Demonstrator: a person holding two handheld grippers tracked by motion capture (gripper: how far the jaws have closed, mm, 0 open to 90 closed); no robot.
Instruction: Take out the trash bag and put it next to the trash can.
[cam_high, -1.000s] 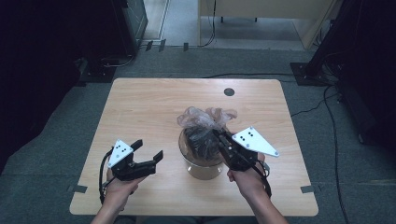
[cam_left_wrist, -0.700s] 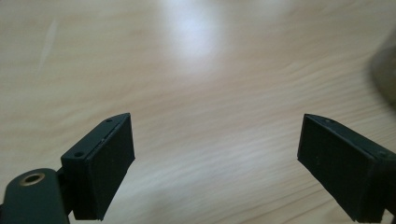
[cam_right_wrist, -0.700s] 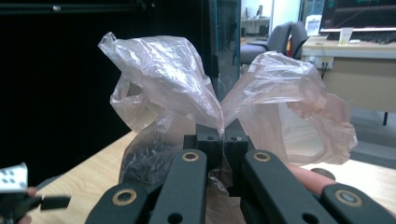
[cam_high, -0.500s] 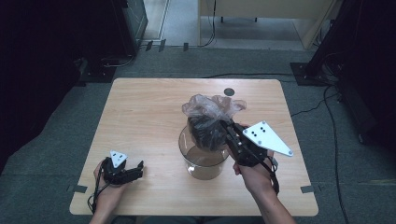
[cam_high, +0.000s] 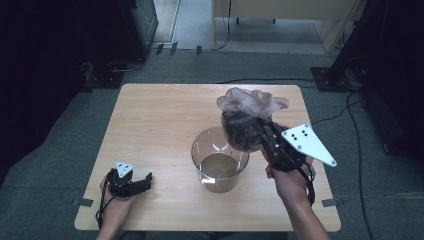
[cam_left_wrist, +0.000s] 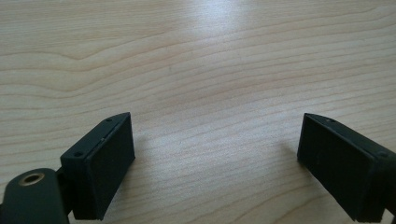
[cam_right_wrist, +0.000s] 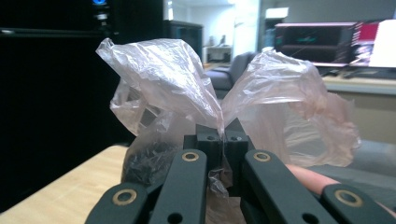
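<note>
Right tongs clamp plastic bag above glass jar; left tongs gape wide, empty, near desk's front-left corner.

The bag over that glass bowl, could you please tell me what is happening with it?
A person is working at a wooden table with a gripper in each hand. The right gripper is shut on the gathered top of a thin plastic bag with dark contents, holding it in the air by the far right rim of the glass bowl. The left gripper rests low on the table, open and holding nothing.
</note>
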